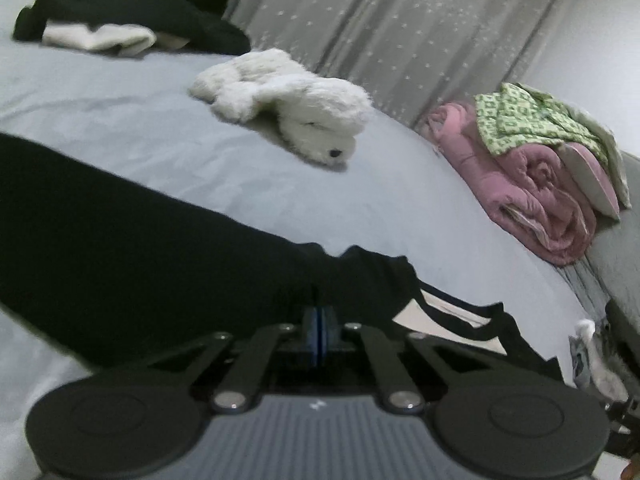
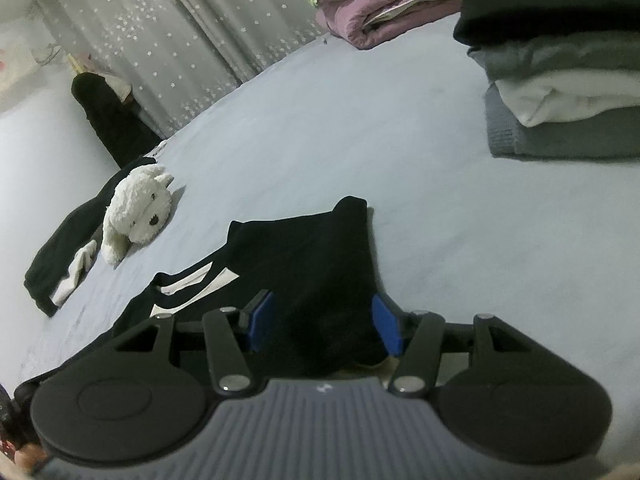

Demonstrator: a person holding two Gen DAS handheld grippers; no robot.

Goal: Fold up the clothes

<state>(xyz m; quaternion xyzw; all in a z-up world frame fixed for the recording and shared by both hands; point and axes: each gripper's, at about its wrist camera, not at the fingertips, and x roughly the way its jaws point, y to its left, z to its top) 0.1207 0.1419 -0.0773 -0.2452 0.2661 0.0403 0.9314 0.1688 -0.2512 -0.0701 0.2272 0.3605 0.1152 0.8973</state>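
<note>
**Inspector:** On the bed, what do you count?

**Operator:** One pale grey sheet (image 2: 400, 184), smooth and matte. One black garment (image 2: 312, 264) with white stripes lies on it under both my claws. One fluffy white plush animal (image 1: 296, 108). One heap of dark and white clothes (image 1: 112, 24) behind it. One stack of four folded pieces (image 2: 560, 80): black, grey, white, grey knit. One rolled pink quilt (image 1: 532, 184), puffy, with a green patterned cloth (image 1: 532, 120) on top. One star-dotted curtain (image 1: 400, 28).

**Inspector:** Your left gripper?

**Operator:** My left gripper (image 1: 320, 320) has its blue pads pressed together at the garment's edge; whether fabric is pinched between them, I cannot tell.

**Inspector:** The right?

**Operator:** My right gripper (image 2: 324, 320) stands about half spread, a thick bunched fold of the garment filling the gap between the blue pads (image 2: 386, 322).
</note>
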